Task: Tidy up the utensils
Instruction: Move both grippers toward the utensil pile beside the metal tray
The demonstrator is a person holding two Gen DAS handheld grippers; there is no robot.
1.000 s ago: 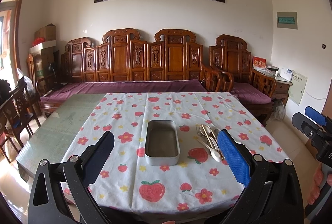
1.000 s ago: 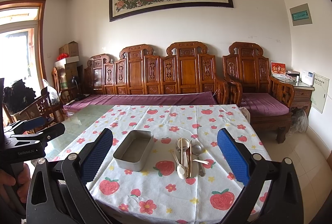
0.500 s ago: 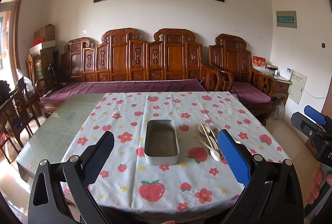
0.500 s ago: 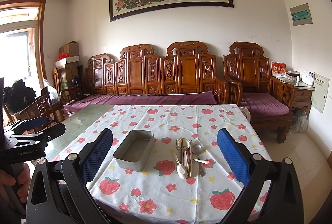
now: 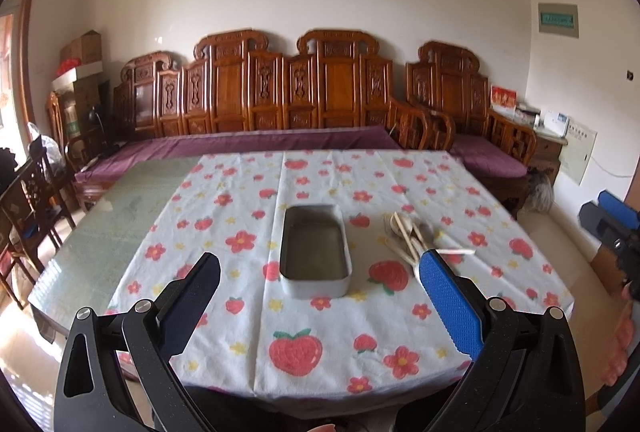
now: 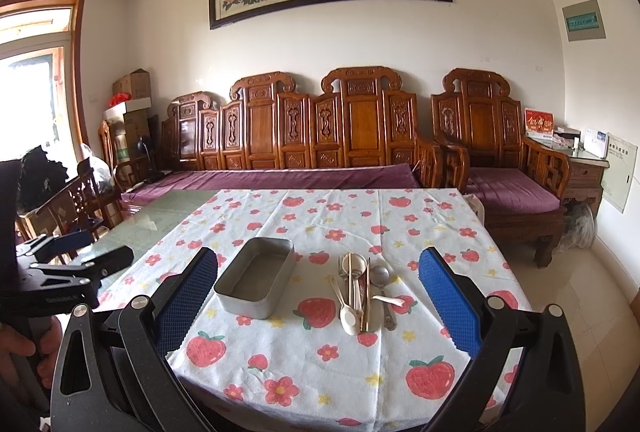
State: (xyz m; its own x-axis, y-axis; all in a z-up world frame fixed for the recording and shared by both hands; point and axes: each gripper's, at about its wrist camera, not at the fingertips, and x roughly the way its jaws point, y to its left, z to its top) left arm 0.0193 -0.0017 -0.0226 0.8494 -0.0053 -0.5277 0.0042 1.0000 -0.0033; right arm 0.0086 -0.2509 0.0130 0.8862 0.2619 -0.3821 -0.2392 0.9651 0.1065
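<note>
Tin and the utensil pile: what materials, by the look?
Rectangular grey tin: looks like matte brushed metal, dull sheen. Round-bowled spoon: probably polished steel, mirror glints. Cream ladle-shaped spoon: ceramic or plastic, opaque and smooth; can't tell which. Tan chopsticks: likely wood or bamboo.

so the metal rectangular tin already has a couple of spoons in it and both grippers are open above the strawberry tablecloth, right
Not quite. The metal rectangular tin is empty; the right wrist view shows its bare bottom. The spoons and chopsticks lie in a pile beside it on the strawberry-print tablecloth. The left gripper and right gripper are both open.
</note>
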